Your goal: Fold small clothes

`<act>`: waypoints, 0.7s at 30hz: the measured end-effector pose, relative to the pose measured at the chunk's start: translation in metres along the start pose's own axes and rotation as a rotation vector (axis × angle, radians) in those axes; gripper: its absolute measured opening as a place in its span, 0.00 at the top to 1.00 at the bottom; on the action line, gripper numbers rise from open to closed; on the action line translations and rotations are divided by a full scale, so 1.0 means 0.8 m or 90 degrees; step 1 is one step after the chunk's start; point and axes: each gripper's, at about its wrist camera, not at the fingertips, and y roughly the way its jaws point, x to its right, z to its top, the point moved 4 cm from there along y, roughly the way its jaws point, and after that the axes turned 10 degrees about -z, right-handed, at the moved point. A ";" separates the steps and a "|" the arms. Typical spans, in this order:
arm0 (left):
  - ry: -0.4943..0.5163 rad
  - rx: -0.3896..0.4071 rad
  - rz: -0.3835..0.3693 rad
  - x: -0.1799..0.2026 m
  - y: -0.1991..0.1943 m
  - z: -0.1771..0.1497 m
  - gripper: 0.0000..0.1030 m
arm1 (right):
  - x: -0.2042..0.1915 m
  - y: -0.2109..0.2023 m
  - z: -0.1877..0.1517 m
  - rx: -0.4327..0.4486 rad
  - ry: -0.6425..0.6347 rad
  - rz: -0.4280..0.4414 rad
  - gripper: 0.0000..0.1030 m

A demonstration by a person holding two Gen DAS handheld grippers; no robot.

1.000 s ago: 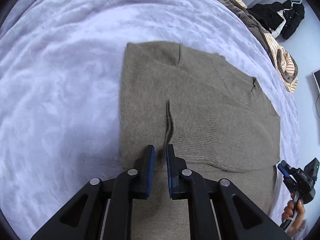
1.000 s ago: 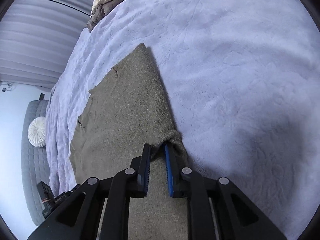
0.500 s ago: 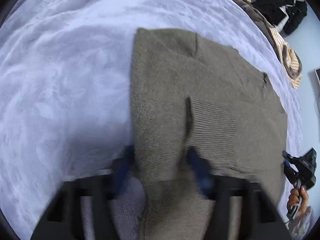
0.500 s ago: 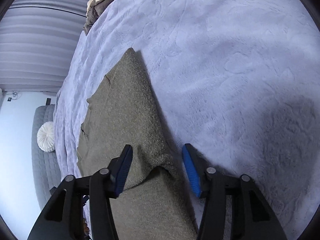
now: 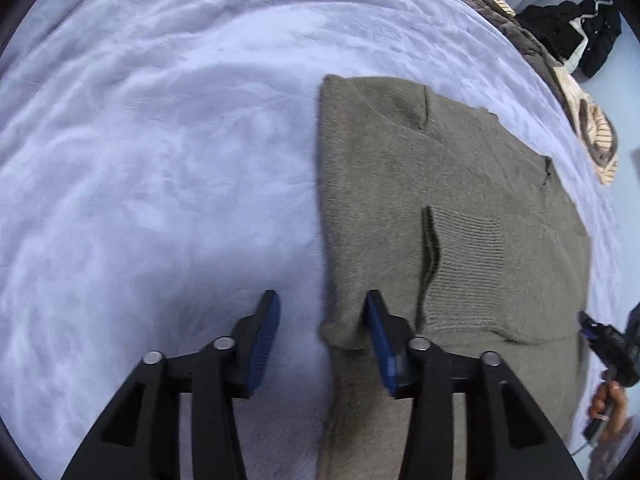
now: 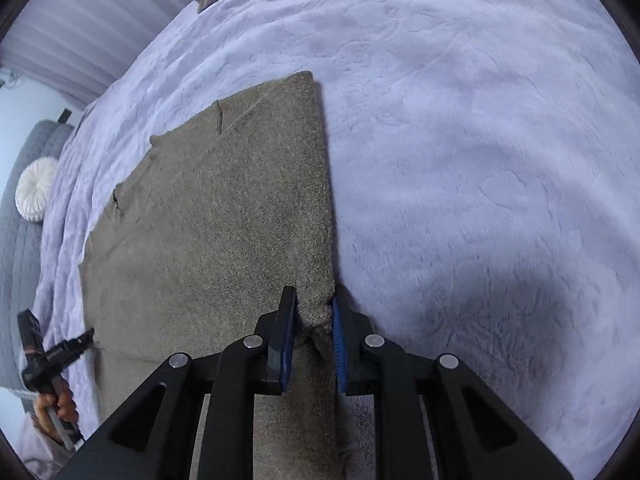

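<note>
A folded grey-brown knit sweater (image 5: 440, 168) lies flat on the lilac blanket (image 5: 160, 160). My left gripper (image 5: 322, 316) points down over the sweater's near left corner. Its jaws are opening; the corner sits between them beside the right pad, and the left pad is clear of the cloth. In the right wrist view the sweater (image 6: 220, 208) stretches away to the left. There my right gripper (image 6: 314, 316) is shut on the bunched near right corner. Each view shows the other gripper, held in a hand, at its edge (image 5: 608, 344) (image 6: 52, 356).
A striped and brown clothes pile (image 5: 592, 128) and a black garment (image 5: 576, 32) lie at the bed's far right. A round white cushion (image 6: 36, 188) rests on a grey sofa (image 6: 16, 264). Pleated curtains (image 6: 88, 32) hang behind.
The left gripper, shut on a fold of the sweater a second ago, has let go and opened at the left edge. The right jaws stood wide half a second ago and now pinch the corner.
</note>
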 end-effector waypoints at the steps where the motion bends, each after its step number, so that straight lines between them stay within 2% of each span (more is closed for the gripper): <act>1: 0.007 0.003 0.005 0.001 -0.006 -0.001 0.53 | 0.002 -0.006 -0.001 0.000 0.013 -0.006 0.78; 4: 0.018 0.017 -0.032 0.015 -0.028 0.001 0.53 | -0.002 -0.037 -0.005 0.038 0.012 -0.037 0.78; 7: 0.053 0.021 -0.077 0.047 -0.037 0.006 0.53 | -0.027 -0.064 -0.007 0.072 -0.026 -0.017 0.79; 9: 0.085 0.016 -0.099 0.078 -0.026 0.012 0.53 | -0.045 -0.065 -0.006 0.070 -0.054 -0.007 0.79; 13: 0.120 -0.014 -0.091 0.120 0.021 0.015 0.52 | -0.067 -0.035 -0.008 0.045 -0.085 -0.026 0.79; 15: 0.117 -0.036 -0.050 0.117 0.051 0.009 0.52 | -0.057 -0.013 -0.014 0.018 -0.075 -0.047 0.79; 16: 0.115 -0.034 -0.037 0.114 0.054 0.004 0.51 | -0.050 -0.002 -0.017 0.008 -0.065 -0.047 0.82; 18: 0.107 -0.021 -0.052 0.109 0.051 0.002 0.51 | -0.040 0.000 -0.020 0.017 -0.049 -0.024 0.83; 21: 0.095 -0.027 -0.053 0.103 0.040 0.000 0.51 | -0.035 -0.005 -0.020 0.013 -0.047 -0.010 0.83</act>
